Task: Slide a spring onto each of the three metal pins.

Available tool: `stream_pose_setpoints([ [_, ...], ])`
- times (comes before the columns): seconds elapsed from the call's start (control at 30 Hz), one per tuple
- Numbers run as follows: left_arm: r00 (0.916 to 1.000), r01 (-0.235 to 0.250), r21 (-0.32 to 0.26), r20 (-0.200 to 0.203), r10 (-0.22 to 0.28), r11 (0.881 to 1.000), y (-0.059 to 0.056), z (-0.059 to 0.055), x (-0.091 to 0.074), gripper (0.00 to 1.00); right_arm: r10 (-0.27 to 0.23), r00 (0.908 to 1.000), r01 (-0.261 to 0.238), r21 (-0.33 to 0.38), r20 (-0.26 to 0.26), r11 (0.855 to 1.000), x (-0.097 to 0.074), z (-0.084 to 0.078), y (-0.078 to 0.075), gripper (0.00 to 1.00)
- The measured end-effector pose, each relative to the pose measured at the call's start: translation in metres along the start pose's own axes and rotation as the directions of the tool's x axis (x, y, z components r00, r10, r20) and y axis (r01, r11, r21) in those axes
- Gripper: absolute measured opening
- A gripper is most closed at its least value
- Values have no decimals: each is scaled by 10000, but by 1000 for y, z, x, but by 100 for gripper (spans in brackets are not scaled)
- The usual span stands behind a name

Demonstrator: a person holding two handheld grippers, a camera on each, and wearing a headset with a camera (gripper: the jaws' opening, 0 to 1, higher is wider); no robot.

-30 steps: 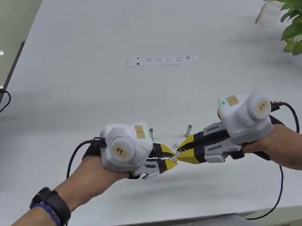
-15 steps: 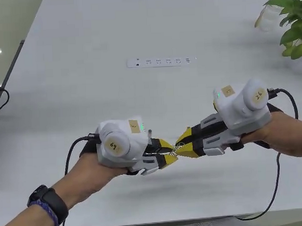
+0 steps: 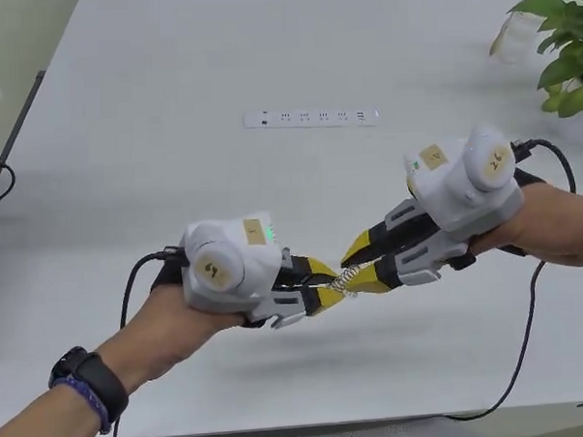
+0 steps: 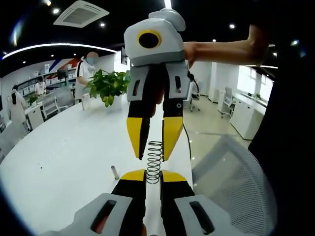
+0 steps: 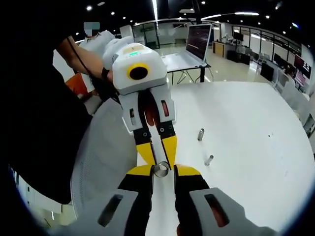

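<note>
A small steel spring [image 3: 343, 282] hangs in the air between the two gripper tips. My left gripper [image 3: 322, 295] comes from the left with its yellow jaws shut on the near end of the spring [image 4: 154, 164]. My right gripper [image 3: 360, 272] faces it tip to tip, its jaws closed onto the sides of the other end of the spring [image 5: 161, 169]. The right gripper [image 4: 154, 147] and the left gripper [image 5: 158, 156] each appear in the other's view. Short metal pins stand on the white table: one pin [image 4: 114, 172] and two more pins [image 5: 201, 134], [image 5: 209, 160].
A white power strip [image 3: 311, 118] lies across the middle of the white table [image 3: 172, 137]. A potted plant [image 3: 564, 42] stands at the far right corner. Cables trail from both grippers. A mesh chair back [image 4: 236, 182] is below the table's near edge.
Both grippers stay tip to tip with the spring between them. The right gripper has risen a little and tilted. The two pins seen behind the grippers one second ago are now covered.
</note>
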State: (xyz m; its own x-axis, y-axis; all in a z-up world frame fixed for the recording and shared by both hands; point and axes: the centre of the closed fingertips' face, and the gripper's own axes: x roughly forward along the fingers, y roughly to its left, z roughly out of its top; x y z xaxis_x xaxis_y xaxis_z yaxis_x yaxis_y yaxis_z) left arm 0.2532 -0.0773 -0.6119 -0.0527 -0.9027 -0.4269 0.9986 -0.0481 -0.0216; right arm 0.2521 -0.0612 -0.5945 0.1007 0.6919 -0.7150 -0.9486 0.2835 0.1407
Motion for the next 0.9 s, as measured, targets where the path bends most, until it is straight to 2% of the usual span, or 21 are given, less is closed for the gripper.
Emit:
stream_pose_setpoints([
  [0.13, 10000, 29, 50, 53, -30, 10000, -1, 3, -1, 2, 208, 9978, -243, -569, -624, 9981, -2, -4, 5, 18],
  [0.6, 9999, 120, 158, 97, -122, 9998, -1, 9, 2, 2, 445, 9906, -644, -1540, -1291, 9860, 3, -1, 11, 15],
  [0.9, 9998, 150, 109, 124, -152, 9998, 0, 10, 2, 2, 472, 9855, -789, -1938, -1633, 9779, 4, -4, 8, 11],
])
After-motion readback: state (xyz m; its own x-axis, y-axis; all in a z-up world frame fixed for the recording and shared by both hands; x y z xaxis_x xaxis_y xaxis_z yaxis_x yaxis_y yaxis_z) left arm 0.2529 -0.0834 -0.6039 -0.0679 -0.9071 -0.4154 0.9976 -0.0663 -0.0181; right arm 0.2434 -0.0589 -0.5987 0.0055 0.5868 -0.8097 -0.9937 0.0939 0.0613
